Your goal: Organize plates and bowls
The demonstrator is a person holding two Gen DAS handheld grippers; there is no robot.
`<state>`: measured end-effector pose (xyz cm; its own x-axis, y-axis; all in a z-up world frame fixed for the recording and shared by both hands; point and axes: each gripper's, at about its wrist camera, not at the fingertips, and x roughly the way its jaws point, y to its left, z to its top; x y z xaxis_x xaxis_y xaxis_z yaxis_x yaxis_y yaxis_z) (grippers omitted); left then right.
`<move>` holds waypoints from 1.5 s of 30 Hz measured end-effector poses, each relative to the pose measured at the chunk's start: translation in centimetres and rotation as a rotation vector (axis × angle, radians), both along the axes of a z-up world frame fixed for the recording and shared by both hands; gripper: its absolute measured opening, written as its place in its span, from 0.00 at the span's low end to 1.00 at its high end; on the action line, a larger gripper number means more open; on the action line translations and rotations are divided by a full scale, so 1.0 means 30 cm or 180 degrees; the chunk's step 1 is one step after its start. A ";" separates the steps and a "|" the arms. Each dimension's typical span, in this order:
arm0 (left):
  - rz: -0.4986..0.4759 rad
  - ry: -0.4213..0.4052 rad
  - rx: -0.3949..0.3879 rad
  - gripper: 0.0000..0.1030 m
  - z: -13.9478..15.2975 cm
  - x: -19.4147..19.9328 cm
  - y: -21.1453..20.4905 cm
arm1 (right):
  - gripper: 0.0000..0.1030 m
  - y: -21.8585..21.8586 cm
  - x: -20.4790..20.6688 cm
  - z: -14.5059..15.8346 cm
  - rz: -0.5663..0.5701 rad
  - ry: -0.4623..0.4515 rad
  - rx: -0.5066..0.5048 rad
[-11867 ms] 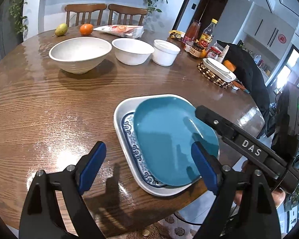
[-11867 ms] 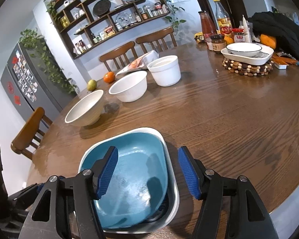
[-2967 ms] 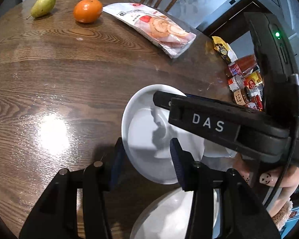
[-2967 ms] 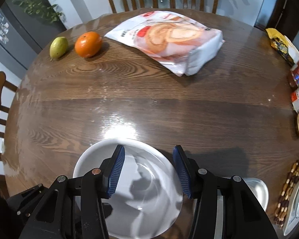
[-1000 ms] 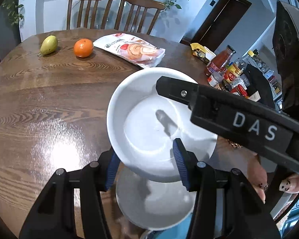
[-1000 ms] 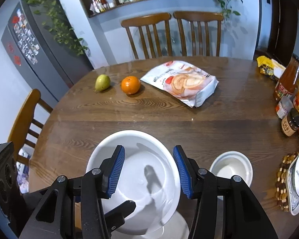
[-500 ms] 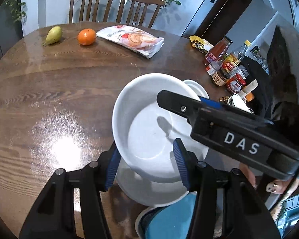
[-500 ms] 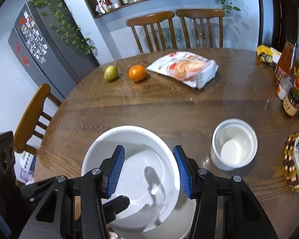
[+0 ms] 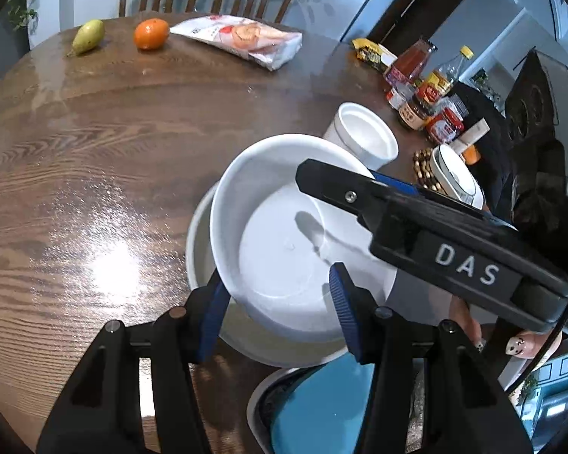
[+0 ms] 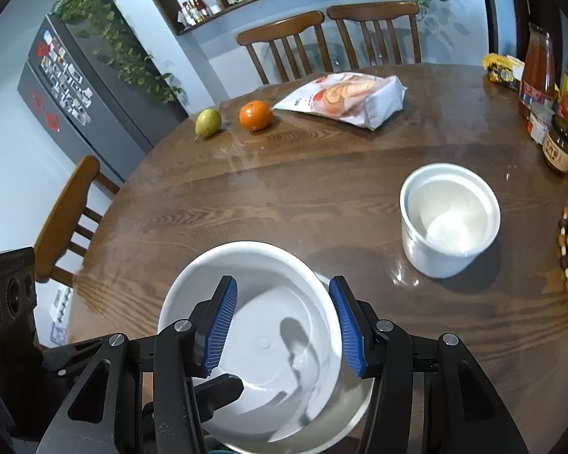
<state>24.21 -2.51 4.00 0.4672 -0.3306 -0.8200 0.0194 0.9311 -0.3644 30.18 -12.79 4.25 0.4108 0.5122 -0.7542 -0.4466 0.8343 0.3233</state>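
A medium white bowl (image 9: 280, 249) (image 10: 269, 302) hangs tilted just above a larger white bowl (image 9: 200, 249) (image 10: 356, 416) on the round wooden table (image 9: 94, 143). Both grippers hold it. My left gripper (image 9: 276, 302) is shut on its near wall, with one pad outside and one inside. My right gripper (image 10: 284, 325) is shut on the opposite side, and one of its fingers (image 9: 359, 196) crosses the bowl in the left wrist view. A blue plate (image 9: 322, 408) lies on a white plate at the near edge. A small white straight-sided bowl (image 9: 363, 136) (image 10: 450, 215) stands to the right.
A pear (image 10: 208, 123), an orange (image 10: 255, 114) and a snack bag (image 10: 348, 100) lie at the far side. Sauce bottles and jars (image 9: 424, 98) and a dish on a bead trivet (image 9: 454, 178) crowd the right edge. Chairs (image 10: 375, 34) ring the table. A hand (image 9: 526, 344) holds the right gripper.
Both grippers have carried the medium bowl nearer and lower, so it now sits over the larger bowl. The small white bowl and the blue plate have come further into view.
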 end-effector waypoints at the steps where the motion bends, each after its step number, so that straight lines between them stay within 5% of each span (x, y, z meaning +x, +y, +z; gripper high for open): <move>1: -0.0015 0.0014 0.0002 0.50 -0.005 0.000 -0.005 | 0.52 -0.003 0.000 -0.006 -0.0022 0.0005 -0.0024; 34: -0.0078 -0.0069 -0.0062 0.69 0.007 -0.019 -0.001 | 0.52 -0.004 -0.008 -0.052 -0.0016 0.0043 -0.0239; 45: -0.0068 -0.0126 -0.0006 0.71 0.016 -0.027 -0.003 | 0.55 -0.011 -0.018 -0.037 -0.0173 -0.0170 -0.0410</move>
